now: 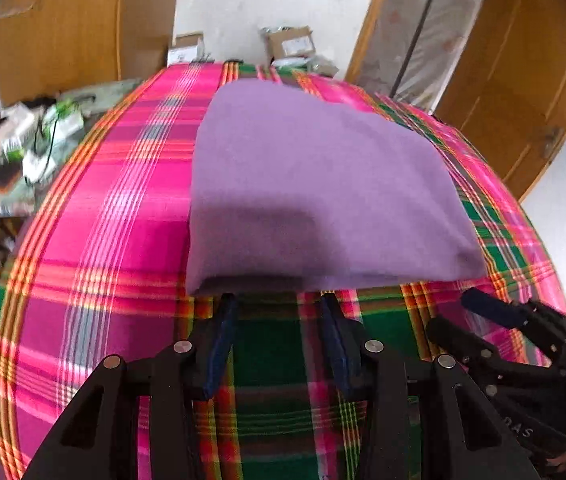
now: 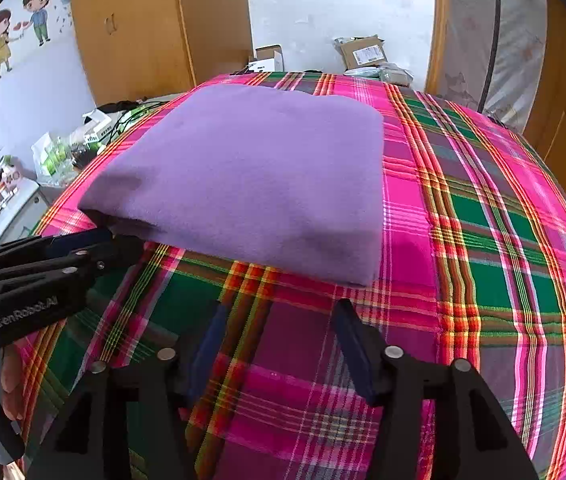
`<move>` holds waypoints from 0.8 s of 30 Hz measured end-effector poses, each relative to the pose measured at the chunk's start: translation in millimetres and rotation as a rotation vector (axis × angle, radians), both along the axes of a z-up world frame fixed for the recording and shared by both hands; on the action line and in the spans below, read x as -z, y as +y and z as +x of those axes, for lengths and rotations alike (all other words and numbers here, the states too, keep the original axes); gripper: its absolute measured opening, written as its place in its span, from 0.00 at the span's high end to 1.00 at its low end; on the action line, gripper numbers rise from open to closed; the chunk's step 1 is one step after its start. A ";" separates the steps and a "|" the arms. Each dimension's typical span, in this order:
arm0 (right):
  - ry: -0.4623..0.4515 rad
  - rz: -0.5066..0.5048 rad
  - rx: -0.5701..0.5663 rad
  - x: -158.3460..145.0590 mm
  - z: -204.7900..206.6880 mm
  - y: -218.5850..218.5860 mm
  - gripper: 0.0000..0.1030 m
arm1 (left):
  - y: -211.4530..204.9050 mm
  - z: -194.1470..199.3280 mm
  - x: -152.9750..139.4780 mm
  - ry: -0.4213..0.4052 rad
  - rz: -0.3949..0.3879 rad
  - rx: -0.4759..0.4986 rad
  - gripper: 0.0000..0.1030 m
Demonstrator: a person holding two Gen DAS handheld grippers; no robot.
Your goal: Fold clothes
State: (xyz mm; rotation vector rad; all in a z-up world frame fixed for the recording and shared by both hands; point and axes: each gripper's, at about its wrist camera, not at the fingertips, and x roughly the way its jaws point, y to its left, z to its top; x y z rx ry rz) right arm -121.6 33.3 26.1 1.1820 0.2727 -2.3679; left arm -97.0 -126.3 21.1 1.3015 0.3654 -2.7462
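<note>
Left gripper (image 1: 277,300): jaws apart, nothing between them, tips just at near edge of folded purple garment (image 1: 315,184); right gripper (image 2: 281,308): jaws spread wide, empty, short of garment; garment lies flat on plaid bedcover (image 2: 483,240); cardboard boxes (image 2: 363,52) beyond.

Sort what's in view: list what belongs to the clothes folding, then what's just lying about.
Part of the job:
purple folded garment
plaid cloth under it
left tool, open
right tool, open

Just lying about:
cardboard boxes by the far wall
clutter of packets and cables
wall sticker
</note>
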 end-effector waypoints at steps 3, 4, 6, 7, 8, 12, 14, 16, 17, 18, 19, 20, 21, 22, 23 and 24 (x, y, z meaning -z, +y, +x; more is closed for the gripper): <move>0.009 0.024 0.006 1.1 0.8 -3.6 0.44 | 1.7 -0.7 0.8 0.007 -0.015 -0.008 0.57; 0.009 0.025 0.013 1.1 0.5 -3.7 0.44 | 2.6 -0.6 1.3 0.009 -0.018 -0.012 0.57; 0.009 0.027 0.031 1.4 0.2 -4.7 0.44 | 4.7 -1.3 2.6 0.015 -0.025 -0.017 0.57; 0.009 0.033 0.039 1.4 -0.1 -6.2 0.44 | 5.7 -0.7 3.1 0.018 -0.030 -0.019 0.57; 0.008 0.041 0.043 1.1 -0.9 -7.6 0.44 | 6.4 -0.6 2.8 0.021 -0.034 -0.021 0.57; -0.021 0.059 0.049 0.3 -7.0 -9.9 0.41 | 6.6 -4.8 3.4 0.036 -0.039 -0.029 0.57; -0.025 0.062 0.080 -0.1 -6.7 -9.6 0.40 | 6.7 -6.2 3.0 0.037 -0.044 -0.030 0.57; -0.011 0.063 0.103 0.4 -5.0 -9.5 0.39 | 6.6 -6.7 2.9 0.036 -0.048 -0.031 0.57; -0.004 0.059 0.108 0.7 -4.5 -9.7 0.39 | 6.8 -6.2 3.1 0.036 -0.048 -0.032 0.57; 0.006 0.053 0.113 1.3 -3.6 -9.5 0.38 | 6.5 -5.8 3.2 0.037 -0.045 -0.032 0.57; 0.016 0.047 0.117 2.1 -2.5 -8.8 0.37 | 6.5 -5.5 3.3 0.038 -0.044 -0.032 0.56; 0.027 0.041 0.120 3.3 -1.2 -7.0 0.37 | 6.5 -5.1 3.3 0.038 -0.043 -0.032 0.56; 0.034 0.037 0.122 4.1 -0.2 -5.5 0.37 | 6.7 -4.8 3.4 0.038 -0.043 -0.033 0.56; 0.033 0.036 0.123 4.2 -0.4 -5.2 0.37 | 7.2 -4.8 3.5 0.037 -0.046 -0.032 0.56; 0.032 0.034 0.124 4.4 -1.1 -5.4 0.37 | 7.7 -4.8 3.6 0.036 -0.049 -0.032 0.56; 0.032 0.033 0.124 4.7 -1.8 -5.5 0.36 | 8.4 -4.9 3.6 0.035 -0.053 -0.031 0.56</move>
